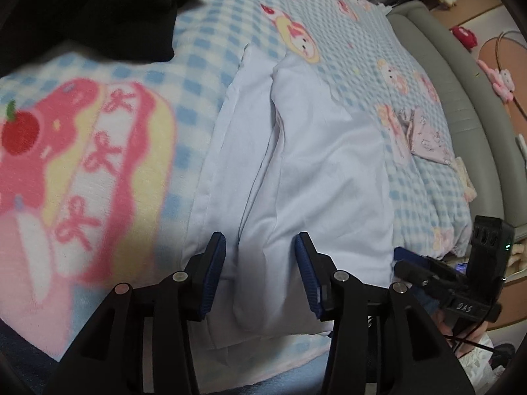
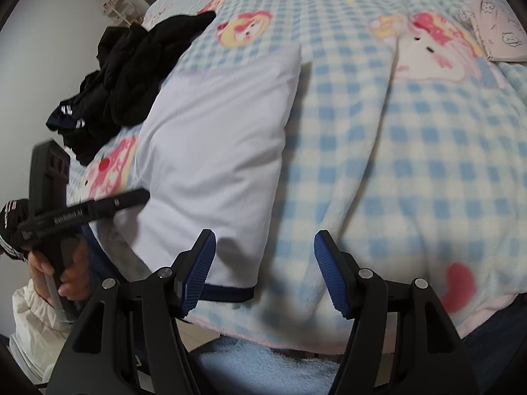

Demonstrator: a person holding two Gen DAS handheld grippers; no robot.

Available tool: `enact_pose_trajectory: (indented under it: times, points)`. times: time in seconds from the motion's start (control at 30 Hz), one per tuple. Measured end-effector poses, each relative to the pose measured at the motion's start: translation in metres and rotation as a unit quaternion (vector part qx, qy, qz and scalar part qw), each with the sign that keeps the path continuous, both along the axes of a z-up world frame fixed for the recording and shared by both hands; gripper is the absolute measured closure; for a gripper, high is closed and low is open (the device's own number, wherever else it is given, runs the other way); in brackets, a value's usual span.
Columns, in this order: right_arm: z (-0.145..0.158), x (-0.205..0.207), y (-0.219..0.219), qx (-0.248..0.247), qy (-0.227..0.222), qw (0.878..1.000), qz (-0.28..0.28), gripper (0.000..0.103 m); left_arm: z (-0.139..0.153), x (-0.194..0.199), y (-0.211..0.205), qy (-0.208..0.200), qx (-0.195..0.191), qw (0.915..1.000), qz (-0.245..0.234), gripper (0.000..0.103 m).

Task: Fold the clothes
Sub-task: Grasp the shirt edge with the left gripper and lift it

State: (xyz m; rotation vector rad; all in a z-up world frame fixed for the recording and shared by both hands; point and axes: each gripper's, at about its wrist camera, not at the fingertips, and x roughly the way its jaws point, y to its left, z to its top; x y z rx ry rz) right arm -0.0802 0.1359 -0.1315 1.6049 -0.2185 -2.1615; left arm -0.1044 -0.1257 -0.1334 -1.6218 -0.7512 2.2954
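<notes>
Left wrist view: left gripper [image 1: 260,256] low over the bed, its blue-padded fingers [image 1: 215,263] spread apart with nothing between them but the near end of the white garment [image 1: 296,164] lying underneath. Whether the pads touch the cloth cannot be told. The garment runs lengthwise away from the fingertips, folded into a long strip with a raised crease down its middle. It rests on a blue-and-white checked blanket [image 1: 204,49] printed with pink cartoon figures. Left of the fingers, a large pink and yellow cake print with a red cherry. Far ahead to the left, a heap of black clothes [image 1: 115,10] on the blanket. Ahead to the right, a small pale patterned cloth [image 1: 425,135] near the blanket's edge, and beyond it the grey padded bed frame [image 1: 461,105]. Just right of the fingers, the right gripper [image 1: 461,283] shows from the side, black with a blue pad.

Right wrist view: right gripper [image 2: 263,263], fingers [image 2: 329,273] wide apart and holding nothing. The left finger stands over the garment's [image 2: 214,148] near corner, where a dark trim edge [image 2: 230,294] shows; the right finger is over bare checked blanket [image 2: 411,181]. Garment extends ahead and left of the fingers. Further left, the other gripper [image 2: 82,210] reaches over the cloth, held in a hand [image 2: 62,279]. Black clothes [image 2: 131,72] piled beyond that.
</notes>
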Motion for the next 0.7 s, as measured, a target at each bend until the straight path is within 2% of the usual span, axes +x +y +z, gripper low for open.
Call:
enact_pose_trajectory:
  times: [0.03, 0.07, 0.1, 0.17, 0.23, 0.37, 0.43, 0.47, 0.5, 0.57, 0.6, 0.67, 0.7]
  points:
    - [0.0, 0.001, -0.001, 0.0, -0.001, 1.0, 0.003, 0.038, 0.0, 0.0, 0.0, -0.001, 0.011, 0.9999, -0.003, 0.06]
    - [-0.001, 0.002, -0.002, 0.001, -0.001, 1.0, 0.007, 0.038, -0.001, 0.0, 0.0, -0.001, 0.022, 0.9997, -0.006, 0.076]
    - [-0.001, 0.003, -0.003, 0.001, -0.002, 1.0, 0.01, 0.038, 0.003, 0.001, 0.004, 0.005, 0.017, 0.9998, -0.013, 0.092]
    - [-0.002, 0.004, -0.003, 0.002, -0.002, 1.0, 0.013, 0.038, 0.016, 0.003, 0.008, 0.034, 0.003, 0.9992, -0.019, 0.094]
    - [-0.002, 0.004, -0.003, 0.006, -0.002, 1.0, 0.011, 0.038, 0.031, 0.004, 0.006, 0.055, 0.015, 0.9983, -0.013, 0.095]
    - [0.007, 0.006, -0.005, 0.015, 0.012, 1.0, 0.012, 0.038, 0.064, 0.018, -0.009, 0.095, 0.011, 0.9954, 0.006, 0.095]
    - [0.015, 0.007, -0.006, 0.015, 0.023, 0.999, 0.016, 0.038, 0.063, 0.024, -0.019, 0.089, 0.006, 0.9959, 0.008, 0.095]
    - [0.016, 0.009, -0.005, 0.015, 0.026, 0.999, 0.018, 0.038, 0.051, 0.024, -0.024, 0.069, 0.007, 0.9975, 0.013, 0.095]
    - [0.013, 0.008, -0.004, 0.015, 0.021, 1.0, 0.017, 0.038, 0.039, 0.024, -0.029, 0.047, 0.007, 0.9987, 0.018, 0.091]
    - [0.007, 0.006, -0.003, 0.015, 0.01, 1.0, 0.016, 0.038, 0.007, 0.018, -0.035, -0.022, -0.007, 0.9997, 0.011, 0.075]
    - [0.002, 0.004, -0.002, 0.015, 0.0, 1.0, 0.013, 0.038, 0.0, 0.017, -0.04, -0.029, -0.01, 0.9994, 0.017, 0.068]
    - [0.001, -0.001, -0.003, 0.011, -0.004, 1.0, 0.013, 0.038, 0.008, 0.02, -0.05, 0.012, 0.019, 0.9991, 0.037, 0.055]
    - [0.002, -0.004, -0.005, 0.006, -0.003, 1.0, 0.014, 0.038, 0.009, 0.018, -0.051, 0.021, 0.026, 0.9988, 0.036, 0.041]
